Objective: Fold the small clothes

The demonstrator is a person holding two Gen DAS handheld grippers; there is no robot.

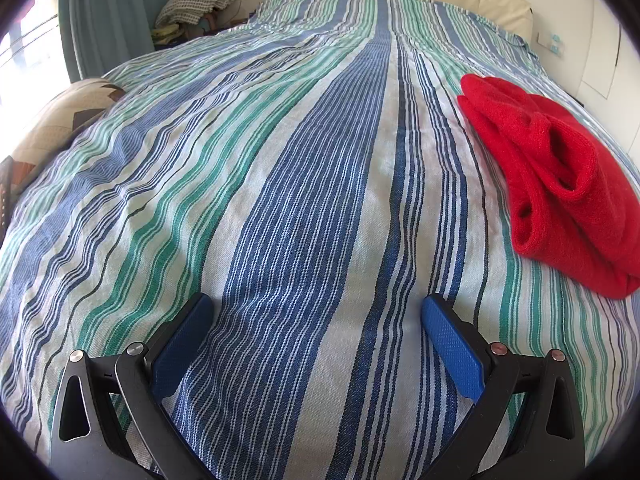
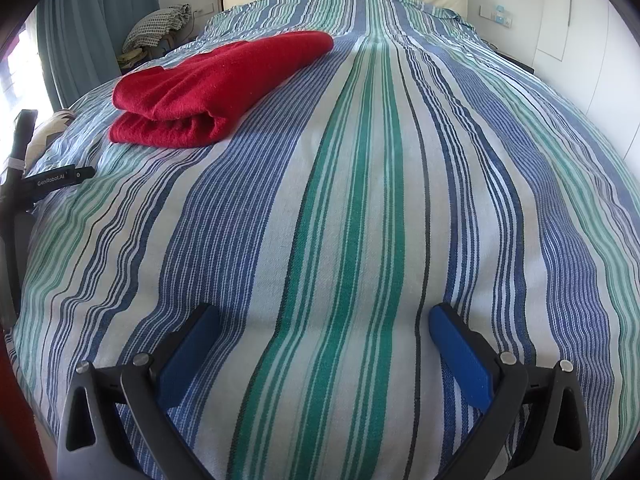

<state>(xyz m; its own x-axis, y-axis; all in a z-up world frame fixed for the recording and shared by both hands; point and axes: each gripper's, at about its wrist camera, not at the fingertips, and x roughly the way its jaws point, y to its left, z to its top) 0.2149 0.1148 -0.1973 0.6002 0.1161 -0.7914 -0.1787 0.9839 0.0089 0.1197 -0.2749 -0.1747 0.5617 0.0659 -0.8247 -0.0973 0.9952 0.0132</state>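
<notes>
The red garment [image 1: 560,184] [image 2: 208,88] lies folded in thick layers on the striped bedspread [image 1: 300,200] [image 2: 360,200] — right of frame, left-wrist view. Left gripper [image 1: 316,312] and right gripper [image 2: 324,320] — both released, jaws spread, holding nothing.

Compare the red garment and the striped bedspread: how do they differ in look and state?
The red garment is one solid colour with a fuzzy nap; the striped bedspread is a flat weave in blue, green and white bands. The garment is folded into a thick layered bundle; the bedspread lies spread out in a single layer with slight wrinkles. The garment covers a small patch; the bedspread covers the whole bed. Both are cloth, and neither the left gripper nor the right gripper touches the garment.
</notes>
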